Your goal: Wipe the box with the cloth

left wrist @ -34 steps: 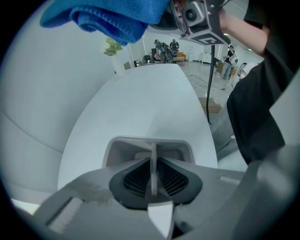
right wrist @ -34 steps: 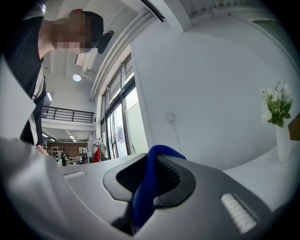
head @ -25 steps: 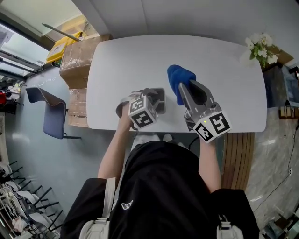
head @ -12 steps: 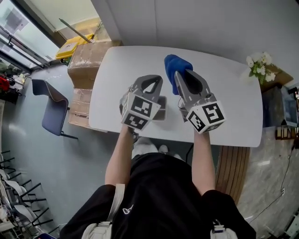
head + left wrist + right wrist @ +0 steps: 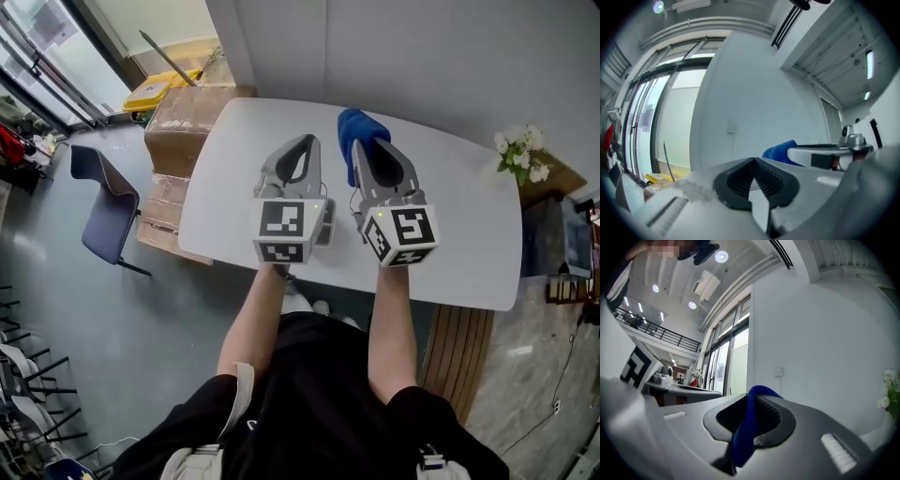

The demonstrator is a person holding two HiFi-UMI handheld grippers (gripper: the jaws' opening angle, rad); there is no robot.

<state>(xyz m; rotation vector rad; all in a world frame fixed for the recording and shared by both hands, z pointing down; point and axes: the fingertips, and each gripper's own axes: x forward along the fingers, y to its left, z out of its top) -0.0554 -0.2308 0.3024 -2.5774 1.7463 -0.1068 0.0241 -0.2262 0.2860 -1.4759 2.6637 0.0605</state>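
While both tools sit above the white tabletop (image 5: 459, 211), the right tool (image 5: 374, 150) is pinching the blue cloth (image 5: 355, 131). In the right gripper view a fold of it runs down between the jaw pads and bunches past the tips. Can't tell if it touches the tabletop.

The left tool (image 5: 300, 142) has its jaws pressed together at the tips, with nothing between them. It points at the far wall, beside the right tool.

The grey box (image 5: 325, 225) lies on the tabletop near its front edge. It is mostly hidden under the left tool's marker cube (image 5: 283, 231), and the cloth is not touching it.

Cardboard cartons (image 5: 183, 117) and a chair (image 5: 101, 202) are left of the tabletop. Flowers (image 5: 520, 155) are at its right corner.
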